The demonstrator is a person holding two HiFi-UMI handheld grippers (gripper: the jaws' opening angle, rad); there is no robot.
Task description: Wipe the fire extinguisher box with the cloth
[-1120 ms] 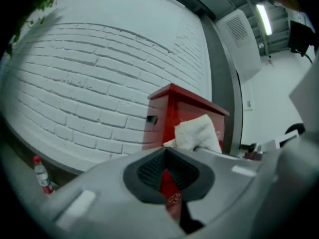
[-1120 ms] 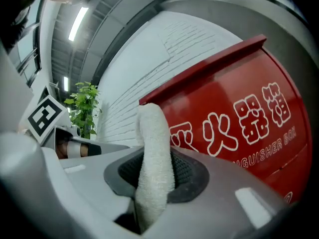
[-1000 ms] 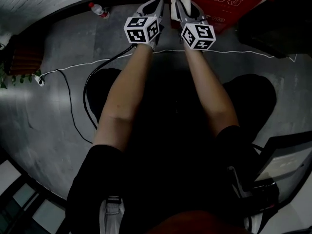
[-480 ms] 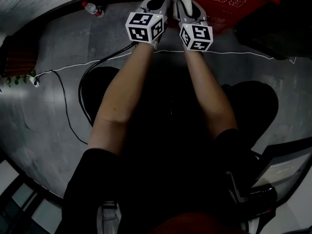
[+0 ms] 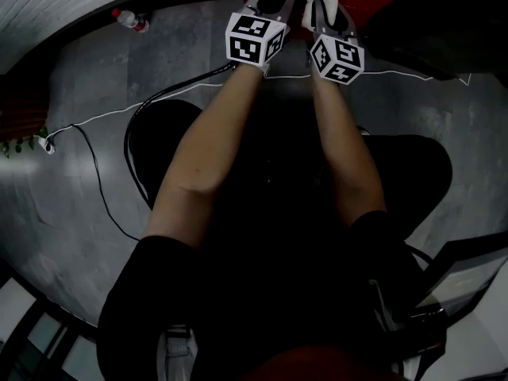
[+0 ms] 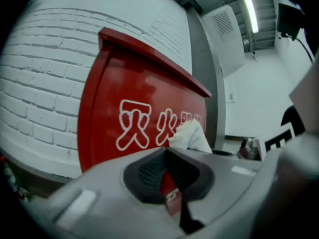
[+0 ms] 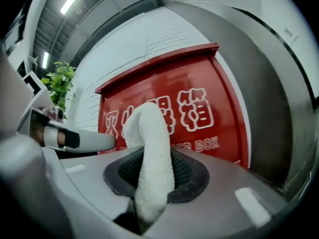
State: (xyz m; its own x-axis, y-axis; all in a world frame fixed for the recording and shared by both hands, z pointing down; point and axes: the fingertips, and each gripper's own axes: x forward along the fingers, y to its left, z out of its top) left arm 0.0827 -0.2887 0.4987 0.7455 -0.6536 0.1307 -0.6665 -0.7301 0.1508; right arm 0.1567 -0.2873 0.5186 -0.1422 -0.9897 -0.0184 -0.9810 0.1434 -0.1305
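The jaws of my right gripper (image 7: 152, 176) have just eased a shade wider, yet their pads (image 7: 187, 173) pinch the white cloth (image 7: 145, 128), which curls up out of them. My left gripper (image 6: 167, 171) is closed on nothing, only a slit between its jaws. Just ahead of both, the red fire extinguisher box (image 6: 124, 78) stands upright against the white brick wall (image 6: 45, 73); whether the cloth touches it I cannot tell.
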